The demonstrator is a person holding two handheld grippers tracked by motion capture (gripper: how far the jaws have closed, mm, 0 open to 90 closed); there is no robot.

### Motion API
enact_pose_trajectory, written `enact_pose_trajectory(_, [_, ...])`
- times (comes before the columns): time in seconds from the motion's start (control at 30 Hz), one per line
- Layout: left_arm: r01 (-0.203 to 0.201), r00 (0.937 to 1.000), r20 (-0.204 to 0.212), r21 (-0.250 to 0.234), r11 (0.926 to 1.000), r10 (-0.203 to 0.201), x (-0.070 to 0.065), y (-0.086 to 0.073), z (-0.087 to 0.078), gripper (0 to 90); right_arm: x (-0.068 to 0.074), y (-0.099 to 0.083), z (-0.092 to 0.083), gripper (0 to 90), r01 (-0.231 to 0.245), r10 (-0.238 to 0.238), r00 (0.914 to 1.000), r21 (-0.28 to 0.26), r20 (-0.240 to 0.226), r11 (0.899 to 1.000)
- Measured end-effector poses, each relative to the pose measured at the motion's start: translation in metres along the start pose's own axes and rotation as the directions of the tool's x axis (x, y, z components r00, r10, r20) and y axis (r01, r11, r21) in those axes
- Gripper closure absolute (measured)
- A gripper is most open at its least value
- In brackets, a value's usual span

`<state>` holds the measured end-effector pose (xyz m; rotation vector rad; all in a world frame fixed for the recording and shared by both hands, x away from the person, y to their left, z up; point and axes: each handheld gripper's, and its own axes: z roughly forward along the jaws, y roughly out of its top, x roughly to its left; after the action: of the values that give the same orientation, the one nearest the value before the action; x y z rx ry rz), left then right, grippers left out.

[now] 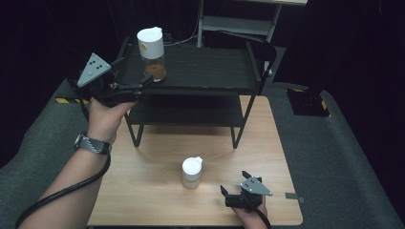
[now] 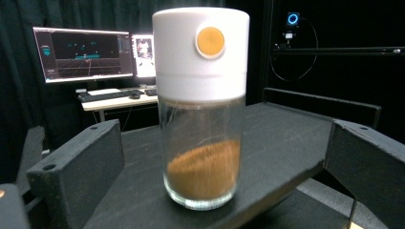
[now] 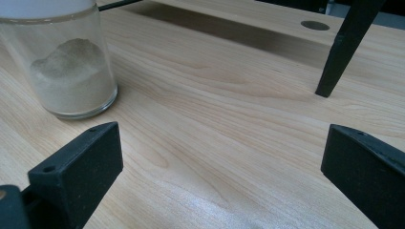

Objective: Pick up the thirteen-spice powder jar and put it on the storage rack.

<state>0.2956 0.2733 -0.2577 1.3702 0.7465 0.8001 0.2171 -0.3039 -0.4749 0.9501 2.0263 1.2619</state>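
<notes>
One orange dot on brown-powder jar (image 2: 203, 109) lid; no readable writing.

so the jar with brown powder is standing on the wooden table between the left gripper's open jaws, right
Not quite. The jar with brown powder stands on the black shelf, not the wooden table; the left gripper view shows it. The left gripper is open around it.

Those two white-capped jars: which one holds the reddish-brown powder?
The jar on the black shelf, between the open left gripper jaws. The jar on the wooden table holds pale, sandy powder.
</notes>
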Motion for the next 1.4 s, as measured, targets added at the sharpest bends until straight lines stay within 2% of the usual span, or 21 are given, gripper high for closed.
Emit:
enact_pose_trajectory(0.6, [-0.015, 0.9998, 0.01, -0.01, 0.9998, 0.015, 0.0, -0.028, -0.032, 0.3, 0.0, 0.0, 0.0, 0.0, 0.004, -0.004, 1.0, 0.002, 0.0, 1.0])
enact_pose_trajectory(0.7, [-0.032, 0.9995, 0.006, 0.0, 0.9995, 0.032, -0.001, -0.035, -0.037, 0.3, 0.0, 0.001, 0.0, 0.0, 0.005, -0.005, 1.0, 0.003, -0.001, 1.0])
enact_pose_trajectory(0.87, [-0.02, 0.9998, 0.01, 0.009, 0.9998, 0.02, -0.001, -0.049, -0.045, 0.4, 0.0, 0.001, 0.0, 0.0, 0.006, -0.006, 1.0, 0.003, -0.002, 1.0])
enact_pose_trajectory(1.0, [-0.027, 0.9996, 0.005, 0.012, 0.9996, 0.027, -0.003, -0.057, -0.053, 0.4, 0.001, 0.001, 0.0, 0.0, 0.006, -0.006, 1.0, 0.003, 0.0, 1.0])
enact_pose_trajectory(1.1, [-0.019, 0.9998, 0.006, 0.02, 0.9996, 0.019, -0.004, -0.064, -0.057, 0.3, 0.001, 0.001, 0.0, 0.0, 0.007, -0.007, 1.0, 0.004, 0.0, 1.0])
enact_pose_trajectory(1.4, [-0.045, 0.9989, 0.014, 0.079, 0.9958, 0.044, -0.012, -0.086, -0.067, 0.3, 0.001, 0.001, 0.001, 0.0, 0.009, -0.009, 1.0, 0.006, 0.001, 1.0])
